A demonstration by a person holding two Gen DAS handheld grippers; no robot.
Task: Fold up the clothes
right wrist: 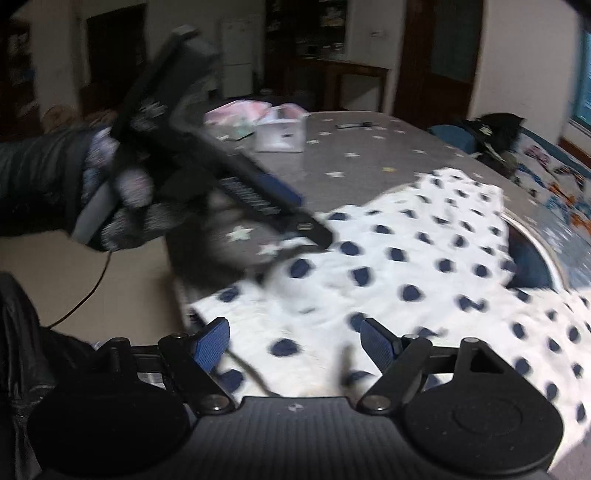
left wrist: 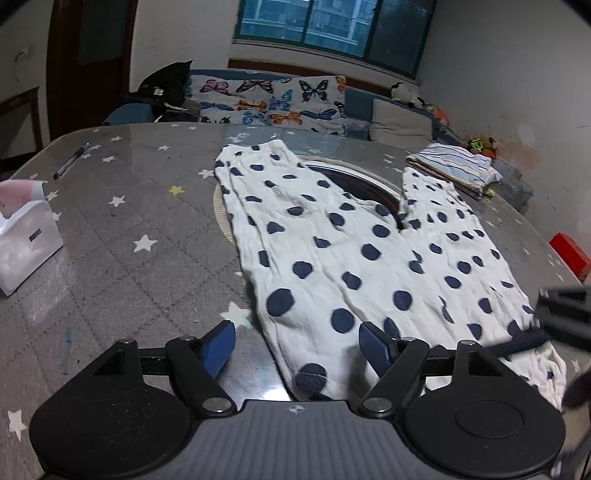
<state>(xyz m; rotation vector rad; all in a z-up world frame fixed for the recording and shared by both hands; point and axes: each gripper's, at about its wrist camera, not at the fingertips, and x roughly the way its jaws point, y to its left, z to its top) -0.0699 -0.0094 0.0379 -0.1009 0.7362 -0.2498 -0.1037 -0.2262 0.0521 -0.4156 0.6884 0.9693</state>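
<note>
White polka-dot trousers [left wrist: 343, 258], legs away lengthwise

My left wrist camera sits low at the near edge of the table [left wrist: 110, 229], looking forward along its fingers, across the spotted trousers [left wrist: 351, 258] toward the butterfly blanket [left wrist: 273, 99] and the window [left wrist: 332, 26] on the far wall. My right wrist camera hovers close over the trousers' near end [right wrist: 406, 266], facing crosswise toward the white box [right wrist: 280, 134] and a doorway [right wrist: 439, 51]. Both views share the trousers and the starred tabletop, and the right one catches my left gripper [right wrist: 306, 225], blurred.
</note>
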